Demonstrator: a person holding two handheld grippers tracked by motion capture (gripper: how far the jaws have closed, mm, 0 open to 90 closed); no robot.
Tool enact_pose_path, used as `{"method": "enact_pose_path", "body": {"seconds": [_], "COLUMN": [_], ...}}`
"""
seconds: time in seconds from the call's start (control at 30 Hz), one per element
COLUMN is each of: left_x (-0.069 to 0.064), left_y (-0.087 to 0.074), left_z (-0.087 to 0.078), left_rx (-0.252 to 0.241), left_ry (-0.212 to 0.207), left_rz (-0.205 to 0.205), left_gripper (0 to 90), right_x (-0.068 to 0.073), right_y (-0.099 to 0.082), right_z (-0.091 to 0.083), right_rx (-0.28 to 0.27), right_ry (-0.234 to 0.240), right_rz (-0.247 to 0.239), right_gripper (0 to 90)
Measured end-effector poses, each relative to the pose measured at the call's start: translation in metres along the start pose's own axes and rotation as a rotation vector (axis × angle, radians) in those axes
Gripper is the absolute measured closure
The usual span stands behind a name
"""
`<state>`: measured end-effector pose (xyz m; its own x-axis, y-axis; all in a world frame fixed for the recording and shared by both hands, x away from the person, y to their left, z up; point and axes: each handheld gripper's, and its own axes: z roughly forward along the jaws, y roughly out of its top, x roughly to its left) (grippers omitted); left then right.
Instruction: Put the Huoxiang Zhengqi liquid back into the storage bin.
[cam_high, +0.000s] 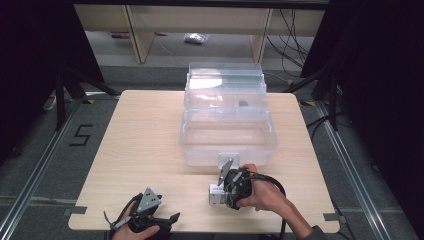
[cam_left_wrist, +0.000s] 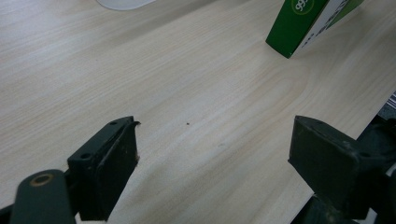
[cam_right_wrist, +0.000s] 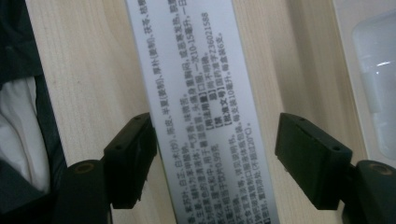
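While the clear storage box (cam_high: 227, 135) waits far of it on the table (cam_high: 135, 150), the carton (cam_right_wrist: 196, 116) lies near-right between the right gripper (cam_right_wrist: 215, 149)'s part-open jaws, which should close squarely; the left gripper (cam_left_wrist: 212, 154) gapes wide, empty.

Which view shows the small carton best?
Right gripper view: the carton lies between the right gripper's open jaws, its white printed face sharp. The left gripper view catches a green corner; the high view shows a small white end.
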<state>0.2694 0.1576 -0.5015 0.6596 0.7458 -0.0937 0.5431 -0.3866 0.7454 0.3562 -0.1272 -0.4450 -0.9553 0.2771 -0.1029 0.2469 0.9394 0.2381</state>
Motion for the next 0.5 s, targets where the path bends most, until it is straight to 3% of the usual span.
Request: {"method": "enact_pose_path", "body": {"seconds": [0.33,0.37,0.47,0.5], "left_x": [-0.0001,-0.0001,0.0,0.0], "left_y": [0.0,0.0,-0.0001,0.0], "left_z": [0.0002,0.0001,0.0002,0.0001], "left_rx": [-0.001,-0.001,0.0,-0.001], "left_ry": [0.0,0.0,0.0,0.0], "left_rz": [-0.001,-0.001,-0.002,-0.001], "left_gripper": [14.8,14.8,14.8,14.8], "right_x": [-0.0018,-0.0011,-0.0021,-0.0041], "right_y": [-0.0007,-0.001,-0.0015,-0.0007], "right_z": [0.0022,0.0023,0.0043,0.0049], "right_rx": [0.017,0.02,0.021,0.017], "right_ry": [0.023,0.023,0.033,0.03], "right_rz": [-0.025,-0.011,-0.027,-0.072], "right_gripper": [40.3,40.9,44.2,47.6]}}
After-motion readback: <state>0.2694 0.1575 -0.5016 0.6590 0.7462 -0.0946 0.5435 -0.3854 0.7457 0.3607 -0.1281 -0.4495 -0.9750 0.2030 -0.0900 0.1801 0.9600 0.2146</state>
